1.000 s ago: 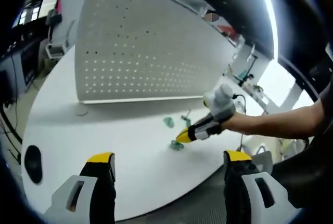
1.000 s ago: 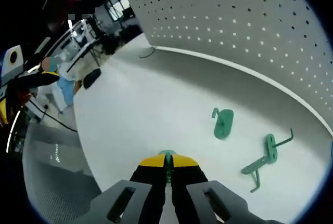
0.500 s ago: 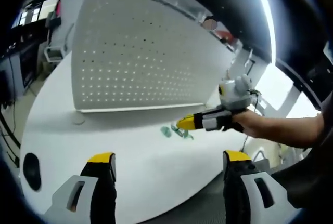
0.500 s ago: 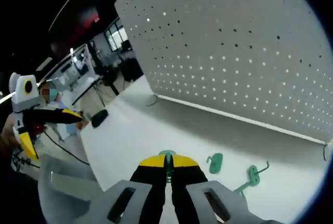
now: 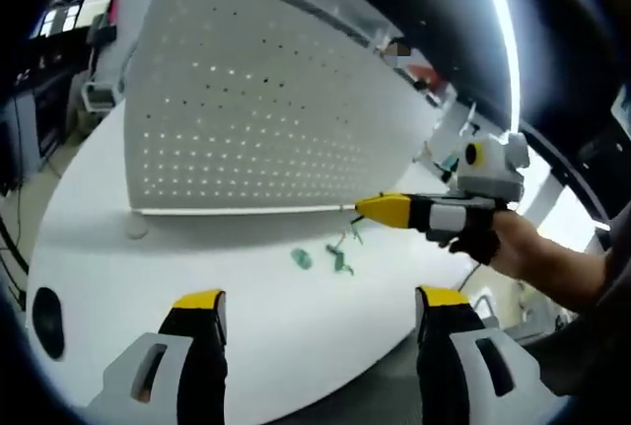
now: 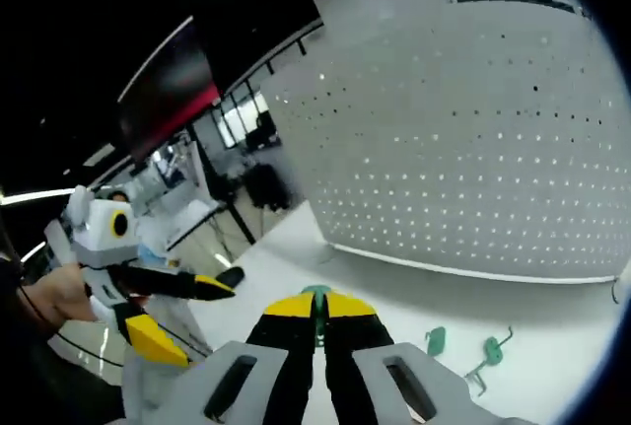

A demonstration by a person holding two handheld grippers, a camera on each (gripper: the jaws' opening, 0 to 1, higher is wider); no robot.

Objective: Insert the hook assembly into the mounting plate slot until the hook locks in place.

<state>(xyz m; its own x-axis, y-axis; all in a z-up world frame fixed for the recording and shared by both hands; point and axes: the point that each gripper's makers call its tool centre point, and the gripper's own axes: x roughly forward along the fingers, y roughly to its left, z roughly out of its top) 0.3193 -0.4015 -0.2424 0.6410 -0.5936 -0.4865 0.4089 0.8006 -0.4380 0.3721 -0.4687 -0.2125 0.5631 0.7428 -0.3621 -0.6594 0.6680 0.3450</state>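
A white perforated mounting plate stands upright on the white table; the right gripper view shows it as mounting plate. My right gripper is shut on a thin green hook piece, held in the air facing the plate. In the left gripper view the right gripper comes in from the right, level with the plate's lower edge. Two more green hooks lie on the table below it, also visible as hooks. My left gripper is open with nothing between its jaws, and appears as left gripper.
A black round object lies on the table's left part. A person's hand holds the right gripper. Beyond the table are desks and monitors. The table's curved edge runs close to my left jaws.
My right gripper has lifted off the table with the green hook piece and swung up toward the plate. The left gripper has stayed open and nearly still.
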